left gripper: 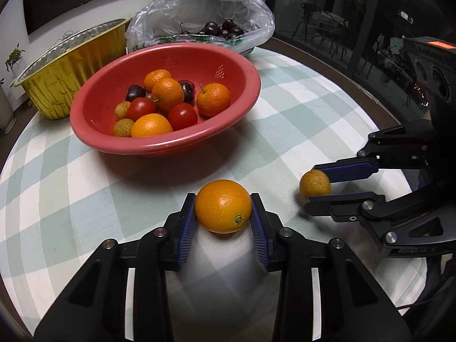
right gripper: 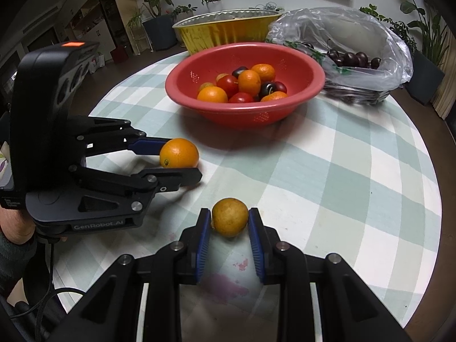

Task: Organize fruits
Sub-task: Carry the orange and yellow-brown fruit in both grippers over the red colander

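My left gripper (left gripper: 223, 213) is clamped on an orange (left gripper: 223, 205): smooth, glossy, round, with a small green stem scar facing me. Its ribbed blue pads (left gripper: 186, 228) press both flanks, and the fruit sits low over the cloth (left gripper: 299, 108), a soft weave of pale green and white checks over a round table.

My right gripper (right gripper: 229, 223) is closed on a smaller fruit (right gripper: 230, 217), dull yellow-brown with a rough, speckled skin. From the left wrist view that fruit (left gripper: 315, 183) lies at three o'clock of the orange, well apart from it; the right gripper (left gripper: 319, 183) reaches in from the right edge, black linkages with silver pivot pins.

At eleven o'clock from the orange stands the bowl (left gripper: 228, 65), a pink-red plastic colander with patches of small holes in its wall. It holds more oranges, glossy red tomatoes (left gripper: 182, 116), dark round cherries (left gripper: 135, 91) and rough yellowish fruits like the one I hold on the right.

Beyond the bowl at ten o'clock is a tray (left gripper: 71, 65) of crinkled gold foil with pleated sides. At twelve o'clock a crumpled clear bag (left gripper: 171, 14) holds more dark cherries.

A purplish stain (right gripper: 225, 286) marks the cloth between my right fingers.
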The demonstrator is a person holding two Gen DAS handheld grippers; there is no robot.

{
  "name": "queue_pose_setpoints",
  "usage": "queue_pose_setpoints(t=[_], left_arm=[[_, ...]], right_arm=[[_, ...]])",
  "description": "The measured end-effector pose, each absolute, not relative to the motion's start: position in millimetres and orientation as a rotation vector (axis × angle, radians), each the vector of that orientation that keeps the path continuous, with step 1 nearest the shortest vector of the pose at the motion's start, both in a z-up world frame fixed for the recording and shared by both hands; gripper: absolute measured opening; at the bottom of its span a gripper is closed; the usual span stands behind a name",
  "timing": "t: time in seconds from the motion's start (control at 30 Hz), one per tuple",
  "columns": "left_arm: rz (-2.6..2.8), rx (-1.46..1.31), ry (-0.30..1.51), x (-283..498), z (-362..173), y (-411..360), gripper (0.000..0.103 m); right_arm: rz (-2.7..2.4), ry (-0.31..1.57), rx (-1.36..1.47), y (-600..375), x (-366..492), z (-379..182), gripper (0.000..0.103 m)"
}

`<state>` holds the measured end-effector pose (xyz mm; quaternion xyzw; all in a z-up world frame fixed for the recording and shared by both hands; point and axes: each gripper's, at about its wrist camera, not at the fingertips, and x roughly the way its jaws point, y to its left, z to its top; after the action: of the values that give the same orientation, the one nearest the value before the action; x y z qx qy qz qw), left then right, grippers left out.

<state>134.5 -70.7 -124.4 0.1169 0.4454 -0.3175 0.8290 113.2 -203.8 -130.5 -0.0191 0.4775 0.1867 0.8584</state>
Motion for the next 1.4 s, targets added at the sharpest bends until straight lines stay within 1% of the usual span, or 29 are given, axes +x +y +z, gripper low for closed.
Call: queue_pose_setpoints(t=[0.23, 0.47, 0.67, 0.87, 0.97, 1.07, 1.23, 1.4], left_arm=[[-0.668, 0.214, 0.928, 124, -111, -56, 0.034], [-0.63, 0.168, 0.876, 131, -80, -26, 0.034], [-0.562, 0.156, 0.84, 163, -56, -1, 0.034], [-0.541, 0.148, 0.819, 208, -39, -6, 0.034], [-0.55, 0.168, 0.822, 226, -40, -23, 0.034], [-0.561, 0.19, 0.853, 241, -53, -38, 0.034], [-0.569, 0.205, 0.901, 254, -80, -55, 0.034], [-0.579, 0.221, 0.918, 256, -95, -65, 0.034]], right_arm=[[0.392, 1.004, -0.027, -205, 115, -130, 0.029], [0.36, 1.001, -0.003, -221, 121, -126, 0.029], [0.294, 0.965, 0.004, -247, 139, -104, 0.029], [0.249, 0.903, -0.003, -261, 178, -67, 0.029], [0.263, 0.884, -0.018, -251, 199, -54, 0.029], [0.283, 0.89, -0.048, -236, 216, -53, 0.029], [0.307, 0.934, -0.091, -212, 243, -67, 0.029], [0.306, 0.968, -0.121, -202, 259, -82, 0.029]])
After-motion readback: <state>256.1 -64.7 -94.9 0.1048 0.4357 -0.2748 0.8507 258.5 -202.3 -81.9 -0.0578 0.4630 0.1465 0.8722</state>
